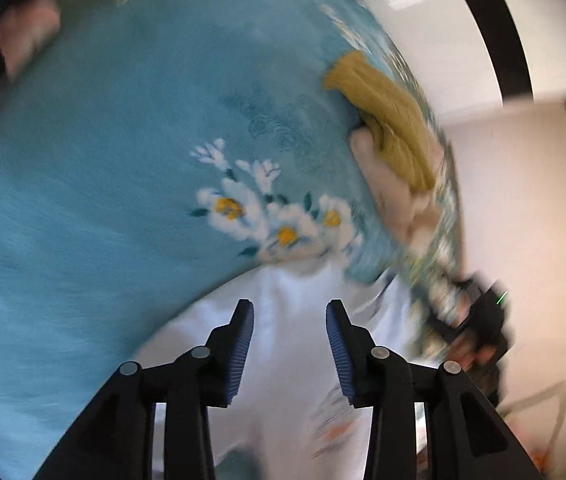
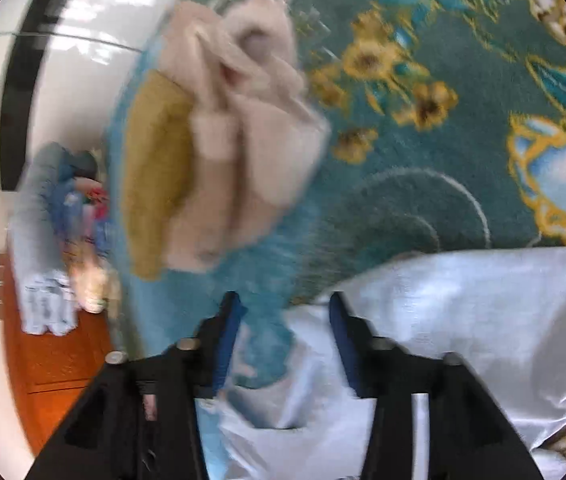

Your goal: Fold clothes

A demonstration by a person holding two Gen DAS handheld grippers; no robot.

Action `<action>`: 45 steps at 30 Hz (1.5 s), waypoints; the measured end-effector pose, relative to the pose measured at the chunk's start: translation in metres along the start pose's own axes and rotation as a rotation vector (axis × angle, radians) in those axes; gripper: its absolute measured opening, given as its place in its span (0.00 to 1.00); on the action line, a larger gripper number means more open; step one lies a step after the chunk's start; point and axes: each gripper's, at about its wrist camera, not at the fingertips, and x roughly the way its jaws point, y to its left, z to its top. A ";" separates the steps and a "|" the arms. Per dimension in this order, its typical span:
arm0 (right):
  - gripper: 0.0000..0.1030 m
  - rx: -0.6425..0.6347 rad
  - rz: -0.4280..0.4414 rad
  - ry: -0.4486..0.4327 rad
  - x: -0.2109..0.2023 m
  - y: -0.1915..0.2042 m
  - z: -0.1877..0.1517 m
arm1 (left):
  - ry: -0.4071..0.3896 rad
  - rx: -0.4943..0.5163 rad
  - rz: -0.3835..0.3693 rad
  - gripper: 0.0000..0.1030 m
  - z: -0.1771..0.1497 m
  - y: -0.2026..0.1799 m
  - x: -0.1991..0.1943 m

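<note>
A white garment lies on a blue flowered rug. My left gripper is open just above the white cloth, holding nothing. In the right wrist view the same white garment spreads to the lower right. My right gripper is open over its edge, empty. A folded stack with a beige garment on a mustard one sits ahead on the rug; it also shows in the left wrist view. Both views are motion-blurred.
The rug's patterned teal part lies ahead of the right gripper. A pile of mixed clothes sits on an orange wooden surface at the left. White shiny floor borders the rug. The other gripper shows at right.
</note>
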 end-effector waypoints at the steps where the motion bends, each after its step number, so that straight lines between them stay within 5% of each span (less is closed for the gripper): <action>1: 0.48 -0.015 0.018 0.001 -0.006 0.003 -0.004 | 0.001 0.042 0.034 0.42 -0.006 0.000 -0.011; 5: 0.48 -0.091 0.080 0.035 -0.033 0.005 -0.029 | 0.000 0.114 0.109 0.53 -0.042 0.020 -0.052; 9: 0.49 -0.161 0.087 0.073 -0.070 -0.020 -0.069 | 0.056 0.112 0.197 0.54 -0.083 0.059 -0.070; 16: 0.49 -0.127 0.092 0.076 -0.128 -0.074 -0.109 | 0.214 0.062 0.210 0.54 -0.124 0.091 -0.049; 19: 0.49 -0.138 0.077 0.069 -0.147 -0.088 -0.120 | 0.293 0.107 0.278 0.52 -0.129 0.087 -0.036; 20: 0.49 -0.137 0.075 0.066 -0.152 -0.092 -0.123 | 0.316 0.114 0.311 0.50 -0.129 0.086 -0.033; 24: 0.49 -0.106 0.070 0.065 -0.163 -0.113 -0.132 | 0.360 0.143 0.366 0.12 -0.136 0.078 -0.028; 30: 0.49 -0.019 0.060 0.077 -0.169 -0.151 -0.139 | 0.281 0.178 0.474 0.02 -0.134 0.069 -0.050; 32: 0.49 -0.013 0.061 0.065 -0.175 -0.159 -0.138 | 0.225 0.249 0.635 0.02 -0.129 0.063 -0.062; 41: 0.49 -0.005 -0.011 -0.107 -0.230 -0.194 -0.109 | 0.080 0.415 1.074 0.06 -0.117 0.049 -0.065; 45: 0.49 -0.110 -0.236 -0.201 -0.253 -0.207 -0.100 | 0.107 0.336 1.014 0.06 -0.122 0.055 -0.063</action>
